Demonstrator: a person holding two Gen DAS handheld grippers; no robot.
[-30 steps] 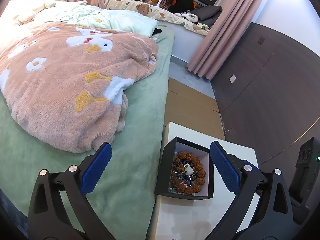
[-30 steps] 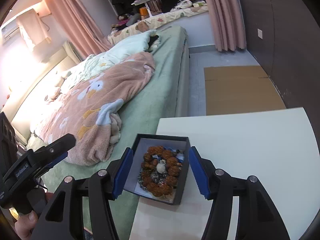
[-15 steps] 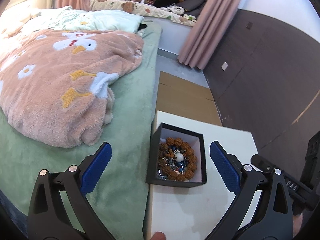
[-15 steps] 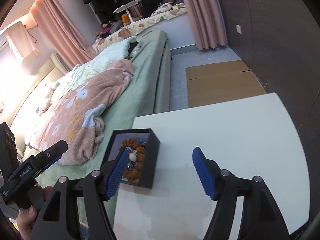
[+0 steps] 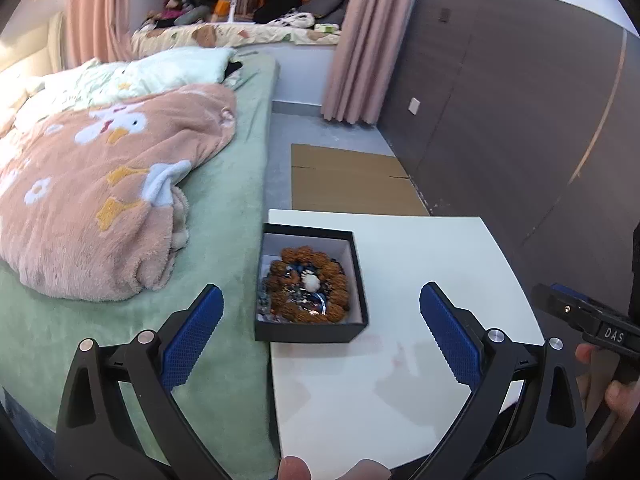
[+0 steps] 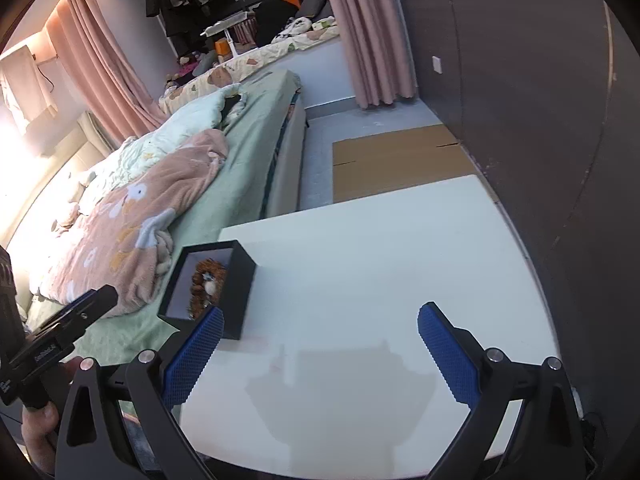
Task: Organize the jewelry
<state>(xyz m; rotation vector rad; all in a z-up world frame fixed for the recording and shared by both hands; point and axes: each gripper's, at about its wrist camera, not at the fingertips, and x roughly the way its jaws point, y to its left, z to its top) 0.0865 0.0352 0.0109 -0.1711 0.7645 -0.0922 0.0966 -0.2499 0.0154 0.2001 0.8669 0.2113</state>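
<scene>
A black open box with a white lining sits on the left edge of the white table. It holds a brown bead bracelet and other small jewelry. My left gripper is open and empty, hovering just in front of the box. In the right wrist view the box stands at the left, with the bracelet inside. My right gripper is open and empty over the bare table, to the right of the box.
A bed with a green sheet and a pink fleece blanket runs along the table's left edge. Flat cardboard lies on the floor beyond the table. A dark panelled wall stands at the right.
Both grippers have pulled back from the box. The right gripper has swung to the right, away from around the box, and opened wider. The box stays on the table.
</scene>
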